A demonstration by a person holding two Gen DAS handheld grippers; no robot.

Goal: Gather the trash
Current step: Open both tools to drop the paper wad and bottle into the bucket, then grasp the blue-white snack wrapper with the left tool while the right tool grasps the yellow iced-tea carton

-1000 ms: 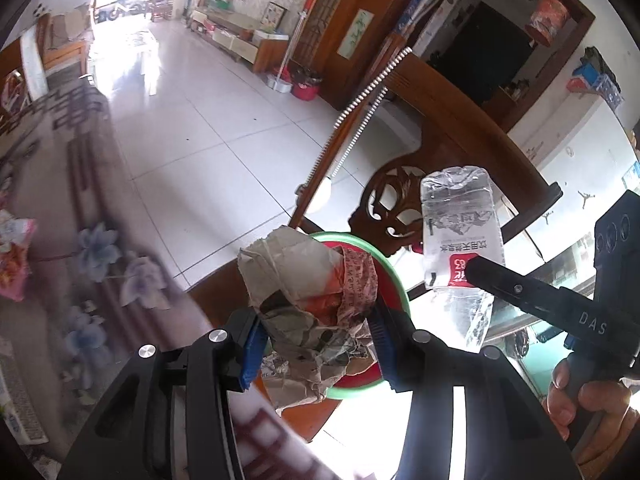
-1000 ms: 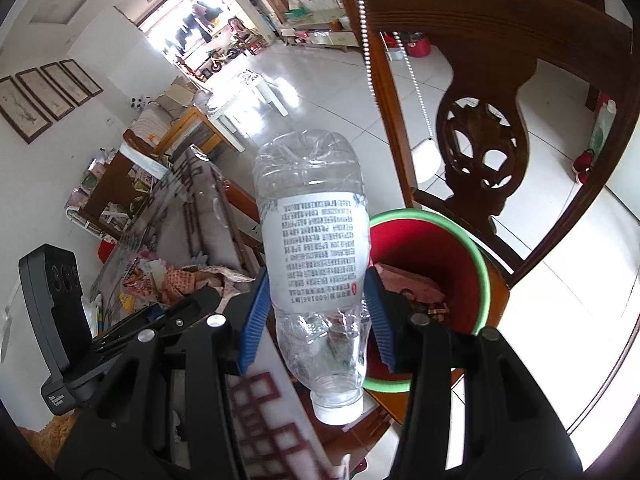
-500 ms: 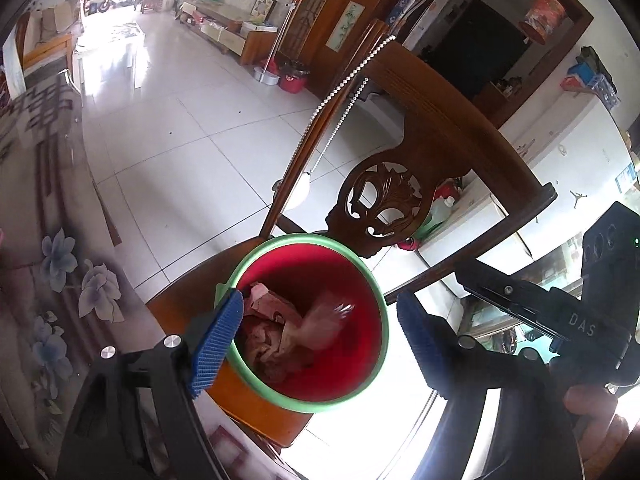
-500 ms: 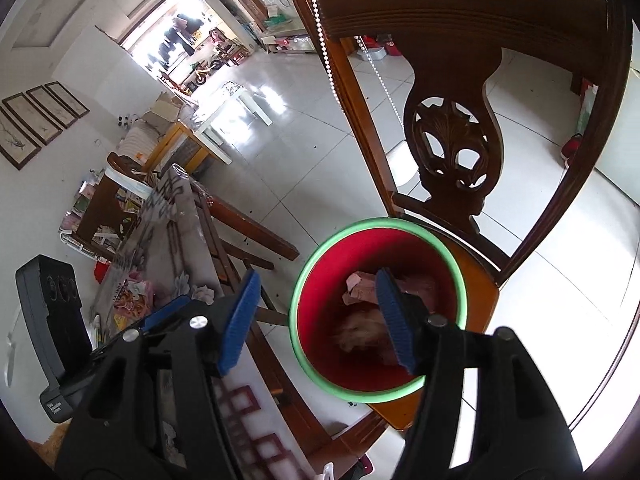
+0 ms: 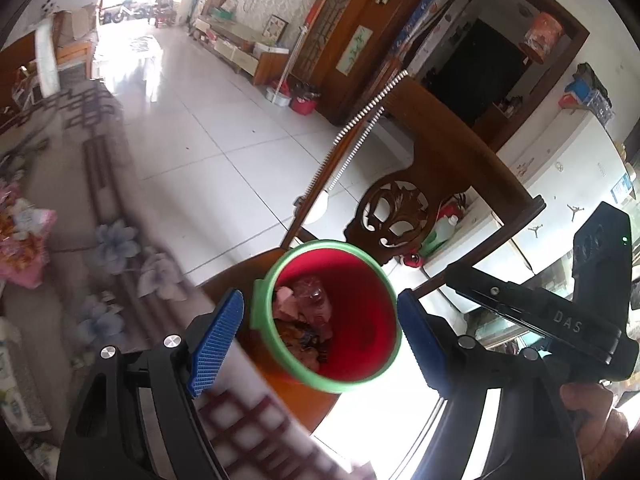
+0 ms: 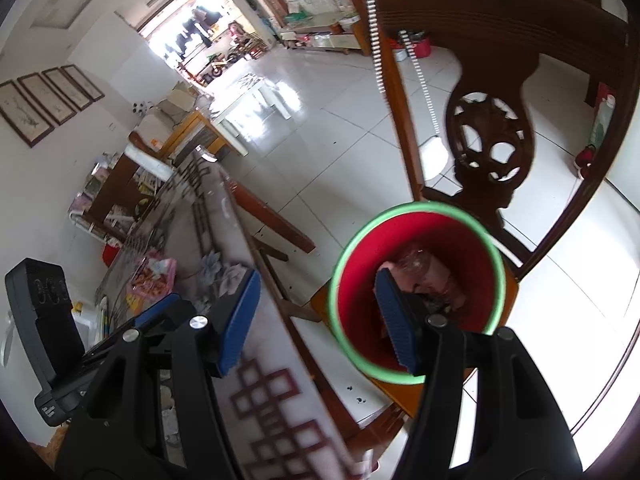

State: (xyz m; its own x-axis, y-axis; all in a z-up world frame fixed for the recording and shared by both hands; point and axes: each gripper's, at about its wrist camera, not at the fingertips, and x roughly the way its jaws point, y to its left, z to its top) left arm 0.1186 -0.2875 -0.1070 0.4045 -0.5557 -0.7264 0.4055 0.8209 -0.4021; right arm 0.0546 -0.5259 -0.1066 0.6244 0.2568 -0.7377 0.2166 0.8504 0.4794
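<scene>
The left wrist view alone shows the person's hand (image 5: 592,412) under the black body of the right gripper (image 6: 320,320), which carries the raised letters "DAS" (the only writing that can be read). The right wrist view alone shows a row of framed pictures (image 6: 48,100) on a white wall and a pink snack packet (image 6: 154,278) on the flower-patterned tablecloth (image 6: 188,240).

Both views look down into the red plastic bucket with a green rim (image 5: 260,312), which stands on the seat of a carved dark wooden chair (image 5: 440,168). Crumpled paper and a clear plastic bottle (image 5: 312,300) lie at its bottom.

The left gripper (image 5: 320,336) has its blue ribbed pads spread wide above the bucket, empty. The right gripper's pads are parted less far, nothing between them, neither touching the bucket.
</scene>
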